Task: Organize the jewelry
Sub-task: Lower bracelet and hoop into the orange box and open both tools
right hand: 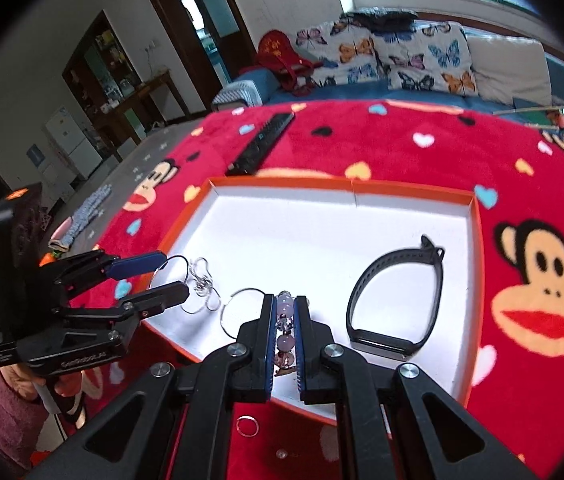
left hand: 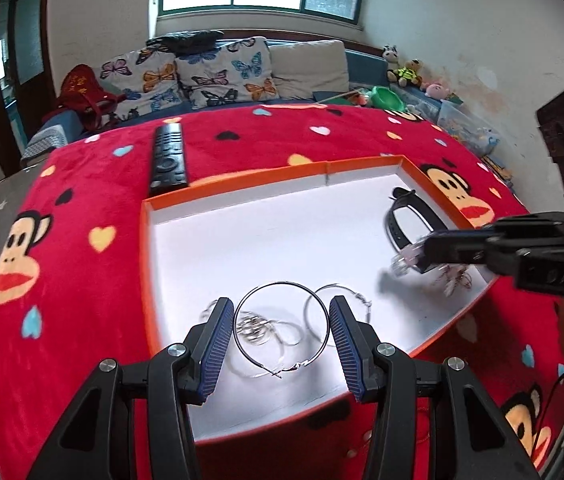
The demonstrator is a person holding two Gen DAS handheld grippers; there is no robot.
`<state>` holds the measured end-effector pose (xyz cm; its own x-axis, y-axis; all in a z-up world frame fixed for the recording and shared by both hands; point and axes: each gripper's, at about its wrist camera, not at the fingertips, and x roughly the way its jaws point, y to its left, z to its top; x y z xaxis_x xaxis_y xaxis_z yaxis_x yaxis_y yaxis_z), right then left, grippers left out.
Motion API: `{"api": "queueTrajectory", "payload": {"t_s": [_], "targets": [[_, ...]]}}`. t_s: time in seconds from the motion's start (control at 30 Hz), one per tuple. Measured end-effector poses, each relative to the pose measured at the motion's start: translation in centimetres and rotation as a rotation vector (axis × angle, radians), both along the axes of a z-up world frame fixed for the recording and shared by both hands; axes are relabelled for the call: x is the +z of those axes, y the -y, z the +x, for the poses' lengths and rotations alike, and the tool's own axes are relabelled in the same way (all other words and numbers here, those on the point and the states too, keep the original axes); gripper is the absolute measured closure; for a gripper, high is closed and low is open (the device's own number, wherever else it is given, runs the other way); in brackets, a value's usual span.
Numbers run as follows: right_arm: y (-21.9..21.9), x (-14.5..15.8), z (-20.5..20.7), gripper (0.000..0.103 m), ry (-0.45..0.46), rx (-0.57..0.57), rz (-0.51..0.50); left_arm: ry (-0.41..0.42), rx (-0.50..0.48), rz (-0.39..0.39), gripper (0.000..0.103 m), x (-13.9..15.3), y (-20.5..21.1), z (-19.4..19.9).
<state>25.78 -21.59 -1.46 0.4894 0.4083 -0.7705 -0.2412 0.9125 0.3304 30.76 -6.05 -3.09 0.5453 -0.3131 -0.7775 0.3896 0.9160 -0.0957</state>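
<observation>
A white-lined tray with an orange rim (left hand: 241, 190) (right hand: 322, 186) lies on a red monkey-print blanket. My left gripper (left hand: 282, 308) (right hand: 173, 274) hangs over the tray's near left part, its pads pressing on a large silver hoop earring (left hand: 279, 283) that spans the gap. Under it lie a cluster of silver rings (left hand: 255, 326) (right hand: 201, 284) and another hoop (right hand: 241, 308). My right gripper (right hand: 285, 300) (left hand: 422, 248) is shut on a pink and purple bead bracelet (right hand: 285, 320) (left hand: 402, 258) above the tray's near edge. A black wristband (right hand: 394, 300) (left hand: 410, 220) rests inside at the right.
A black remote (left hand: 167, 158) (right hand: 261, 142) lies on the blanket beyond the tray's far left corner. A small silver ring (right hand: 247, 426) sits on the blanket just in front of the tray. A sofa with butterfly cushions (left hand: 201, 76) stands behind.
</observation>
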Motion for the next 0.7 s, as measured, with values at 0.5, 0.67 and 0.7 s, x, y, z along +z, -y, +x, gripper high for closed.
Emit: {"api": "queueTrajectory", "payload": {"t_s": [0.5,0.67,0.7], "targets": [[0.8,-2.4,0.3,0.092,-0.083,-0.016,-0.024,-0.066,-0.065,0.009,0.051,-3.0,4.5,2.4],[1.0,-2.3,0.1,0.092,-0.082,-0.020,-0.039,-0.075,-0.071,0.012,0.051,-3.6,5.0,2.6],[1.0,-2.2,0.0,0.091,-0.080,-0.018,-0.041,-0.073,-0.071,0.014,0.051,-3.6,5.0,2.6]]}}
